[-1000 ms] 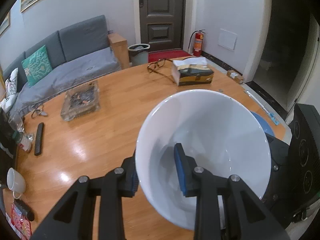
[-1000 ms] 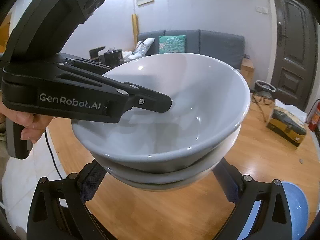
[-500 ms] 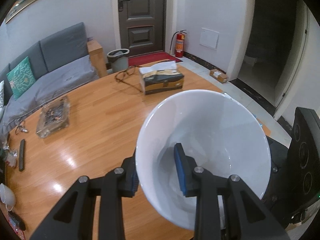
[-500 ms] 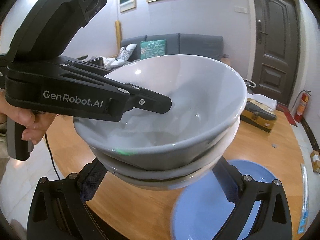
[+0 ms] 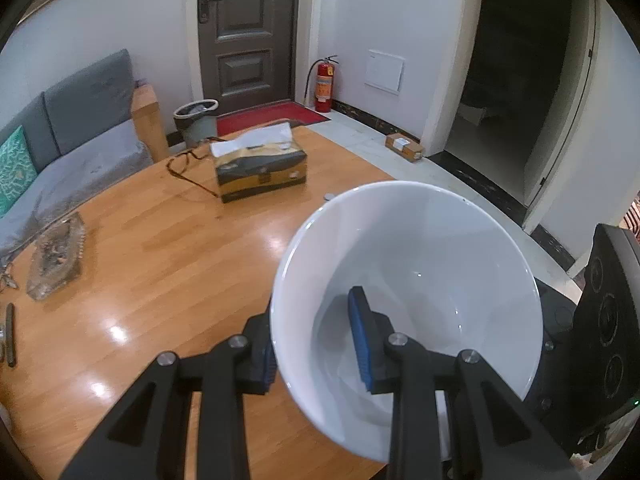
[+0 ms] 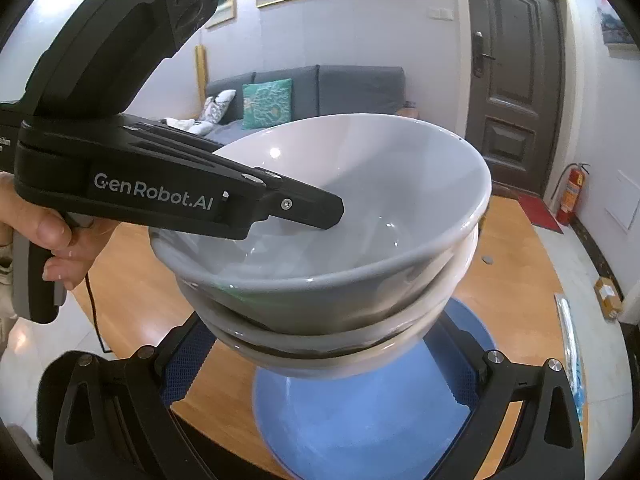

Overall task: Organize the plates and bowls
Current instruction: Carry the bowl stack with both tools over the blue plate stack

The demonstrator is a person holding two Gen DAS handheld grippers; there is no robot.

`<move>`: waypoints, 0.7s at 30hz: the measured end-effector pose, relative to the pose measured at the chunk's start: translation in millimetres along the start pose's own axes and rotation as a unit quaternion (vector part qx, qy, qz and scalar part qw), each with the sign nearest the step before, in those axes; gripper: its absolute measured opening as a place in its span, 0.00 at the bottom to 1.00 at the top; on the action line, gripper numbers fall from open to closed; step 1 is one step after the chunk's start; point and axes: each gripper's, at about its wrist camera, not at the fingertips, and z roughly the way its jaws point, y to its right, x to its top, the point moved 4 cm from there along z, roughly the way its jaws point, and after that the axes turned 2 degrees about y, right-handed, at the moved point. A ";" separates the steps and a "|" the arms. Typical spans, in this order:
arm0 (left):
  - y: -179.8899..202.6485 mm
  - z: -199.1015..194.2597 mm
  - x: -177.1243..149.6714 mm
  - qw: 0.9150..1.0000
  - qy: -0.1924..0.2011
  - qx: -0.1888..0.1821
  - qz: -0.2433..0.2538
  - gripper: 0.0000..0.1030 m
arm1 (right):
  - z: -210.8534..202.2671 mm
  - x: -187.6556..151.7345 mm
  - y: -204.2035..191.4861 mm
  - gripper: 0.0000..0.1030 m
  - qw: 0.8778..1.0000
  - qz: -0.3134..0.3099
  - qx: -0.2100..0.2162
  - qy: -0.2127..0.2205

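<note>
Left claw (image 5: 316, 344) pinching top bowl (image 5: 420, 264) rim | right claw (image 6: 320, 364) clamping lower bowl (image 6: 320, 356) | above blue plate (image 6: 360, 432)

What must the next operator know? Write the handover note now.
Left gripper: shut on the rim of the top bowl, one finger inside, one outside.
Right gripper: fingers stand either side of the lower bowl; whether the pads press on it is hidden.
Bowls are nested and held above the blue plate on the wooden table.
Done: bowls stacked.
Left: probably set the stack on the plate, then release.
</note>
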 end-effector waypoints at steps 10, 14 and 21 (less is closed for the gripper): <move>22.8 35.7 -3.2 1.000 -0.020 -0.018 -0.003 0.26 | 3.3 -19.8 26.6 0.95 0.999 0.020 -0.013 -0.022; 28.1 49.3 -3.7 0.999 -0.026 -0.026 -0.005 0.26 | 7.1 -25.2 36.2 0.95 0.999 0.029 -0.017 -0.030; 32.6 71.4 -5.8 0.999 -0.039 -0.033 -0.005 0.26 | 18.8 -31.7 47.8 0.95 0.998 0.038 -0.023 -0.046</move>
